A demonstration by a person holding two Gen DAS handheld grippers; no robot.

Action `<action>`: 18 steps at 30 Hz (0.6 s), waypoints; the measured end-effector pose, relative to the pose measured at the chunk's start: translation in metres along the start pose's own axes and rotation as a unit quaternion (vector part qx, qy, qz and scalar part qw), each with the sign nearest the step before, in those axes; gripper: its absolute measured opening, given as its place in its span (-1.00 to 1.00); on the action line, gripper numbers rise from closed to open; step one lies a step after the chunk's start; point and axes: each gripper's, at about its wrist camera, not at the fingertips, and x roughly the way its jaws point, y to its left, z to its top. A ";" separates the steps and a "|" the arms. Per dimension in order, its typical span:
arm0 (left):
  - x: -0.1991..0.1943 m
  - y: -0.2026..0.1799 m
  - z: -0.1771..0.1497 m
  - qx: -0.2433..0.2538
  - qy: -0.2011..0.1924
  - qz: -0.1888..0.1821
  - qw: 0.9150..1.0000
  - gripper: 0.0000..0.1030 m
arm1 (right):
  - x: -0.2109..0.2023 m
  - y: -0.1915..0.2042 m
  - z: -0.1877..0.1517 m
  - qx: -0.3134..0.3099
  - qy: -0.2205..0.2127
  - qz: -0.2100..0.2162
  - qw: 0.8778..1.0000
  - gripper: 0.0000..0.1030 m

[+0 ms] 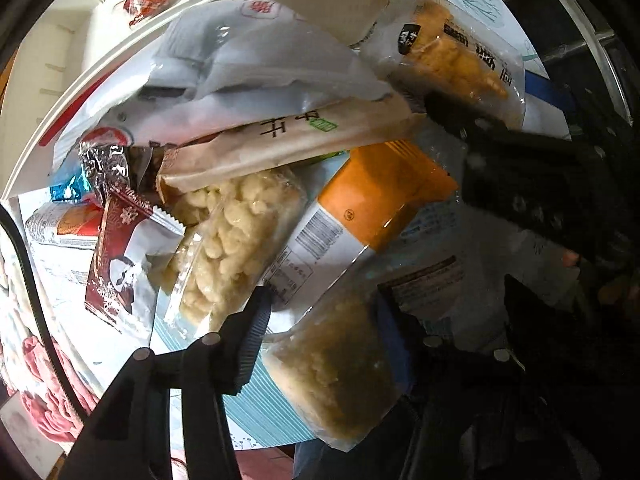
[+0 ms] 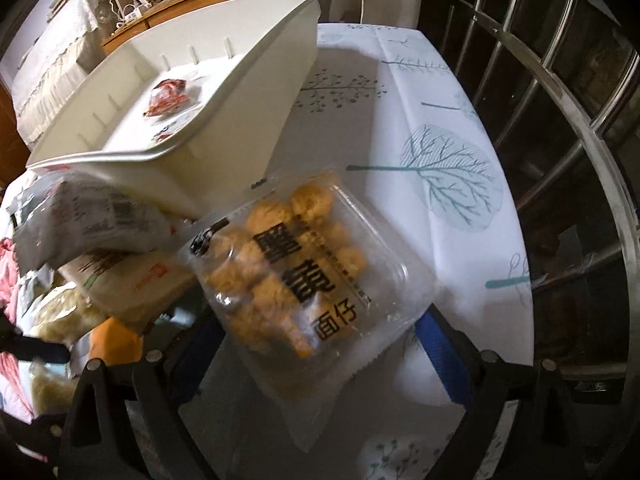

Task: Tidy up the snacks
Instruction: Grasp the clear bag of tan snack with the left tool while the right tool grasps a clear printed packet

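A lived-in home, by the look of it. The table (image 2: 400, 80) wears a white cloth printed with teal trees. Beyond its far edge stands a wooden sideboard (image 2: 192, 0) cluttered with household odds and ends, beside furniture draped in a lace-trimmed cover (image 2: 52, 52). Metal window bars (image 2: 560, 92) run along the right edge, though the blur makes them hard to read.

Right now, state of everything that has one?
White bin: upright, holds one red-wrapped snack.
Puff pack: sealed, flat on tablecloth, between right gripper jaws, which are open.
Granule bag: sealed, between left gripper jaws; contact unclear.
Snack pile: loose, outside bin.
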 end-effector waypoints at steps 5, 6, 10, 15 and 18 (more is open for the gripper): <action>-0.001 0.010 -0.009 -0.011 0.002 -0.006 1.000 -0.07 | -0.004 0.003 -0.001 -0.002 -0.001 -0.007 1.000 0.47; -0.001 0.013 -0.010 -0.015 0.002 -0.007 1.000 -0.07 | -0.006 0.003 -0.002 -0.001 -0.001 -0.007 1.000 0.42; 0.000 0.024 -0.016 -0.031 0.004 -0.012 0.999 -0.13 | -0.013 0.003 -0.005 -0.005 -0.004 -0.008 1.000 0.13; 0.004 0.045 -0.040 -0.061 0.009 -0.030 0.998 -0.27 | -0.022 0.002 -0.010 0.002 -0.001 -0.005 1.000 0.09; 0.004 0.058 -0.050 -0.082 0.010 -0.039 0.996 -0.37 | -0.031 0.002 -0.015 0.009 -0.005 0.002 1.000 0.08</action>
